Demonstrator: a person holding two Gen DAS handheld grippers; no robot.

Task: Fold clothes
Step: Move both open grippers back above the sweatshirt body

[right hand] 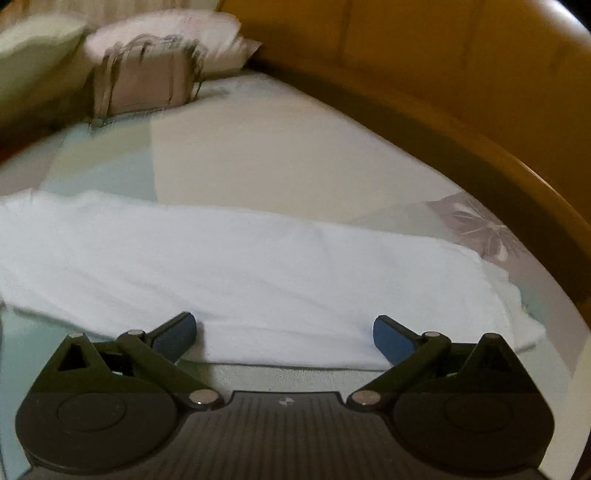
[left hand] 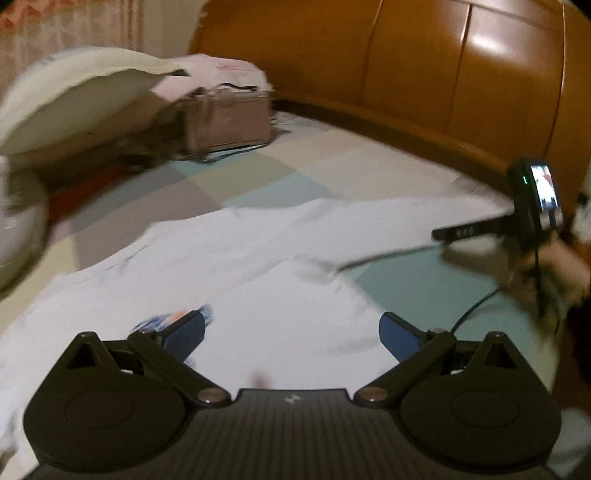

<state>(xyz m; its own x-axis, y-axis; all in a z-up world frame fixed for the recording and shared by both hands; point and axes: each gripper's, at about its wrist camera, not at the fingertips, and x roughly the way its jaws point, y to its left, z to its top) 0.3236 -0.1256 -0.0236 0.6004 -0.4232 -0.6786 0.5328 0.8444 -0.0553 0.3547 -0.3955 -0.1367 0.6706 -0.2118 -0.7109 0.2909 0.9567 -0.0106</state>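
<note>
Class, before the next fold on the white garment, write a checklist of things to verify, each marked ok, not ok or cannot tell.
1. Left gripper empty: ok, jaws stand wide apart over the white garment, nothing pinched.
2. Right gripper empty: ok, jaws wide, the cloth edge lies between them but the pads do not press it.
3. Garment lies flat on the bed sheet: ok in the right wrist view, a long folded strip.
4. Fold edges aligned: cannot tell, both views are blurred.
5. Space beyond the garment: ok, the transparent bag and pillow sit well back near the wooden headboard.
</note>
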